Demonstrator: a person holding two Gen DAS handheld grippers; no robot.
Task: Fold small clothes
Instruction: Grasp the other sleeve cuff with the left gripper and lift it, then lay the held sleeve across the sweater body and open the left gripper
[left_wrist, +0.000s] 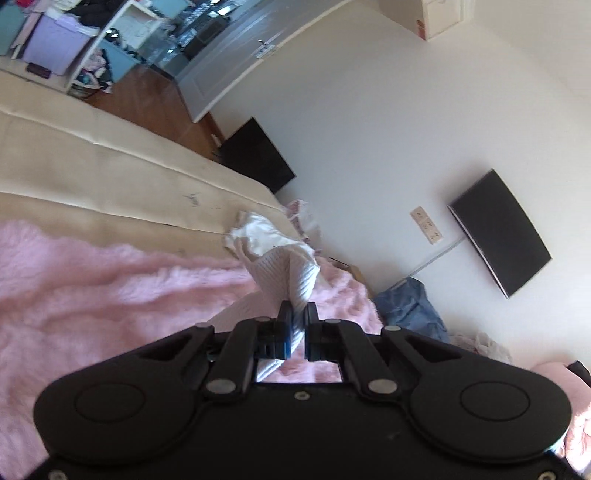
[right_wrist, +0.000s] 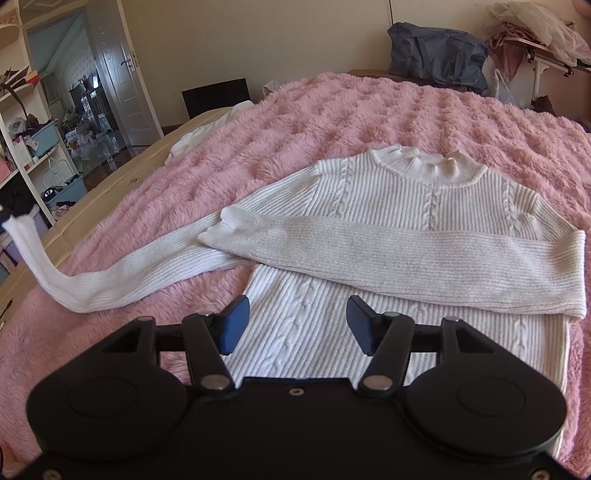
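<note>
1. A white ribbed sweater (right_wrist: 388, 221) lay flat on a fluffy pink blanket (right_wrist: 332, 110) spread over the bed, its collar at the far side from the right wrist camera.
2. One sleeve (right_wrist: 424, 258) was folded across the chest, its cuff lying on the other shoulder.
3. The other sleeve (right_wrist: 122, 273) stretched out to the side across the blanket, and its end rose off the bed at the picture's left edge.
4. The left gripper (left_wrist: 297, 314) had its jaws closed on that sleeve's cuff (left_wrist: 291, 277), the knit bunched between the pads and lifted above the blanket.
5. The right gripper (right_wrist: 297, 325) hovered over the sweater's lower body, its jaws apart and holding nothing.
6. A second white garment (left_wrist: 258, 232) lay at the blanket's edge on the bare mattress (left_wrist: 110, 166).
</note>
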